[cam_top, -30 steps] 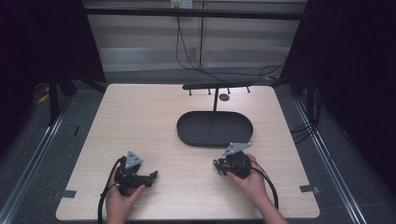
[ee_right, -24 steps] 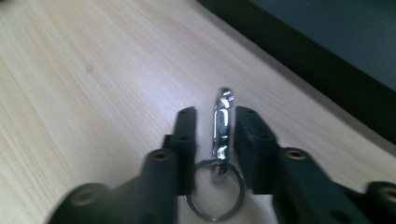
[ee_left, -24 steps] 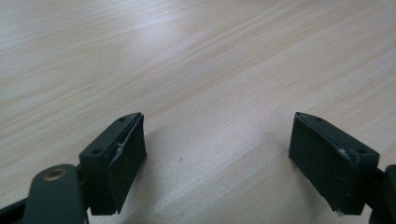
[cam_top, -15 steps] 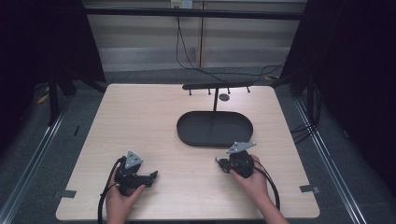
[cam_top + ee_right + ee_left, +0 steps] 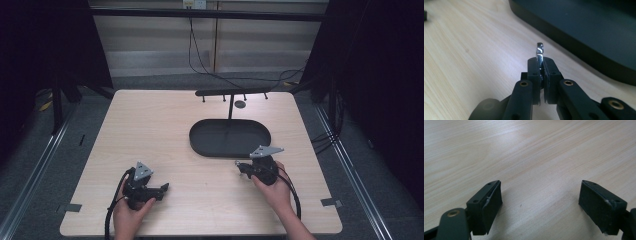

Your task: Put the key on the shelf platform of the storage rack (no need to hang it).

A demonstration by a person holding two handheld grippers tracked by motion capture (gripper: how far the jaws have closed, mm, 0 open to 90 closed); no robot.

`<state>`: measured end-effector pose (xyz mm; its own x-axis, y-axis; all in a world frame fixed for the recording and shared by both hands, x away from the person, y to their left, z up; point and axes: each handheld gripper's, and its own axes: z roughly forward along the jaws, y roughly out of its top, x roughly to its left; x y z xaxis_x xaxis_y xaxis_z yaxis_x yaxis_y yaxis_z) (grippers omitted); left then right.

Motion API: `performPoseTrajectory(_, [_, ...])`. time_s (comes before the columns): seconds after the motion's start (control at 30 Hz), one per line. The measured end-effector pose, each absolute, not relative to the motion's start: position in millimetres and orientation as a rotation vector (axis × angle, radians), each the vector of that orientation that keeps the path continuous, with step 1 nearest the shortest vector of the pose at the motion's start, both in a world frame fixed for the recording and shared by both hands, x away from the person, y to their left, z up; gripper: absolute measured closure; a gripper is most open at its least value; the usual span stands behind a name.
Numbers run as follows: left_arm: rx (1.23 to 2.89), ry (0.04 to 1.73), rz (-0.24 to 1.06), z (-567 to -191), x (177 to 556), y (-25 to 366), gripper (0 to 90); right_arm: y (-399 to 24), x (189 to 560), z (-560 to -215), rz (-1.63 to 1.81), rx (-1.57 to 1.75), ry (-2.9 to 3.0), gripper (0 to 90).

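A small shiny metal piece, thin and rounded at the top like a ring or washer seen edge-on, stands upright between the 2 fingers of the right gripper, which have just closed and now pinch its lower part while its top pokes above their tips. In the high view the right gripper sits low over the desk, just in front of the near rim of the black oval tray, and a glint at its tip marks the same piece. The piece looks stiff and light, and its polished faces are likely slippery, so a flat pinch across both faces, as here, seems the soundest hold; a grip nearer the edge could let it twist or squirt out. Being so thin, it probably gives little purchase if it lies flat on the wood. Behind the tray a thin post carries a dark bar with short pegs hanging from it, which may be where such a piece belongs, though that is only a guess. The left gripper rests near the front left of the desk, well apart from the tray, and in the left gripper view its fingers are spread wide over bare wood with nothing between them.
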<state>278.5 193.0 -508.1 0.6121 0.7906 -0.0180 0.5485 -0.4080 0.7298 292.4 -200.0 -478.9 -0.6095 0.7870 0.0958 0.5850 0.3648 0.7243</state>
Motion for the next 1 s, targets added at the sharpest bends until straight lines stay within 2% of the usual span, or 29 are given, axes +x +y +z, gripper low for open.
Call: performPoseTrajectory(1.0, [2.118,1.049,0.432,-508.1,278.5,193.1,18.4,-191.1,318.4,-444.6,1.114,1.213,2.293,86.0])
